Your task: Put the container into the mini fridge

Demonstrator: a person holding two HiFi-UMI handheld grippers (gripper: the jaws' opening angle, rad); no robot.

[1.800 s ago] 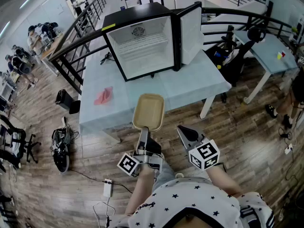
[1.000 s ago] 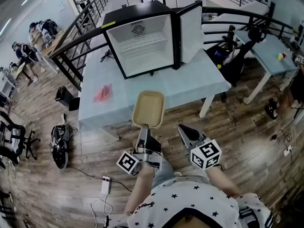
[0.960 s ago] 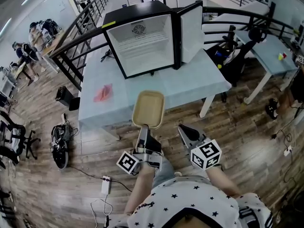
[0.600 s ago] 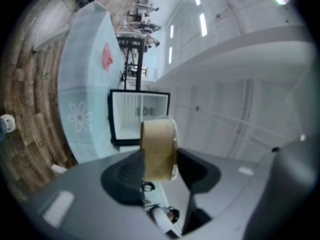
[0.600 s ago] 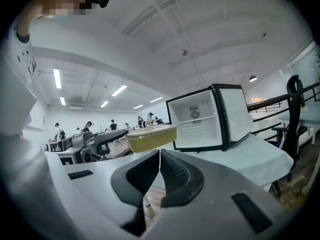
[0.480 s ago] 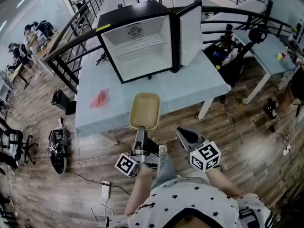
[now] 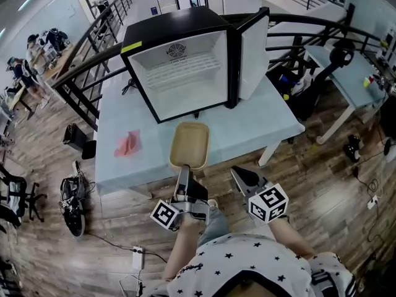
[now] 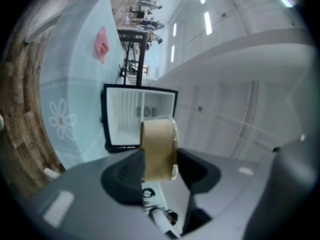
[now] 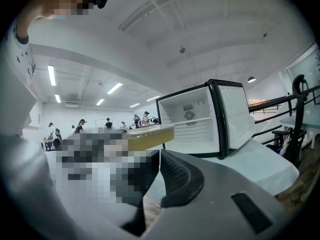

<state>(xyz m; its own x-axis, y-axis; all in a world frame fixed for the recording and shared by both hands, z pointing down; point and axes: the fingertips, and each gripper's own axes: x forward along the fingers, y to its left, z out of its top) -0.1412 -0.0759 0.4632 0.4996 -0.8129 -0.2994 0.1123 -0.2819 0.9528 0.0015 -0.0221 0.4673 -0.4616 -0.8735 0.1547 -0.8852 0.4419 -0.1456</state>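
- Container (image 7: pixel 190 142): tan, rectangular with rounded corners, with a clear rim or lid. It is hanging level at the near edge of the tabletop (image 7: pixel 247 119), in front of the mini fridge (image 7: pixel 185 79) and outside it.
- Left gripper (image 7: pixel 184 167): its fingers are clamping the container's near end, one on each face.
- Right gripper (image 7: pixel 242 176): its fingers are sitting together with nothing between them, beside the left gripper and apart from the container.
- Marker cubes (image 7: pixel 165 215): each gripper is carrying one, showing black-and-white square patterns.
- Mini fridge: black case, white inside. It is standing on the tabletop with its door (image 7: pixel 253 57) swung open to the right.
- Wire shelf (image 7: pixel 182 67): it is spanning the fridge interior, below a round vent.
- Yellow label (image 7: pixel 131 46): it is sitting on the fridge's top front corner, and its print is too small to read.
- Tabletop: a pale blue cloth with a flower print is covering it.
- Pink cloth (image 7: pixel 129 144): it is lying crumpled on the tabletop, left of the container.
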